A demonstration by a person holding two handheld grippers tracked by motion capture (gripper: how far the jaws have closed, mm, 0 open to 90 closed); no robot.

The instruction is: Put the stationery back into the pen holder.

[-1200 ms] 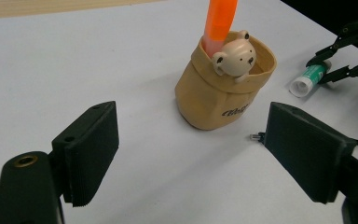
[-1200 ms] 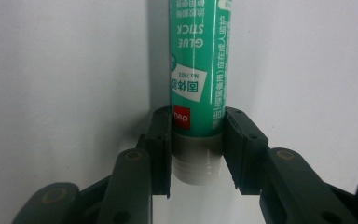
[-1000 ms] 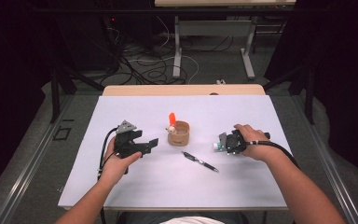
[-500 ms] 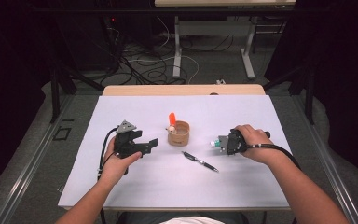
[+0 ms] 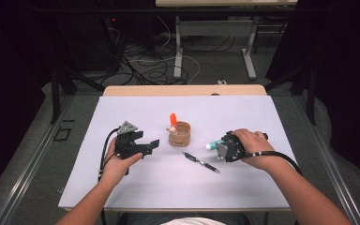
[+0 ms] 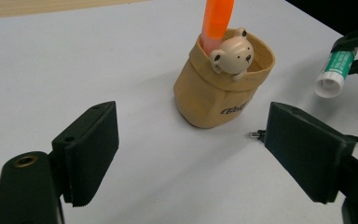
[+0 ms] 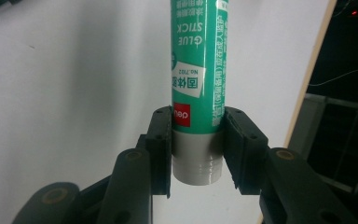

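On the right of the high view, the right claw (image 5: 219,149) pinches a green glue stick (image 5: 213,146) near its grey end, both pads pressed on its sides, a little above the white tabletop (image 5: 262,187). At centre stands a small tan cup (image 5: 180,134) with a bear face and an orange marker (image 5: 172,118) inside. A black pen (image 5: 200,162) lies between the cup and the glue stick. At left, the left claw (image 5: 146,146) stands spread wide with nothing in it, pointing toward the cup.
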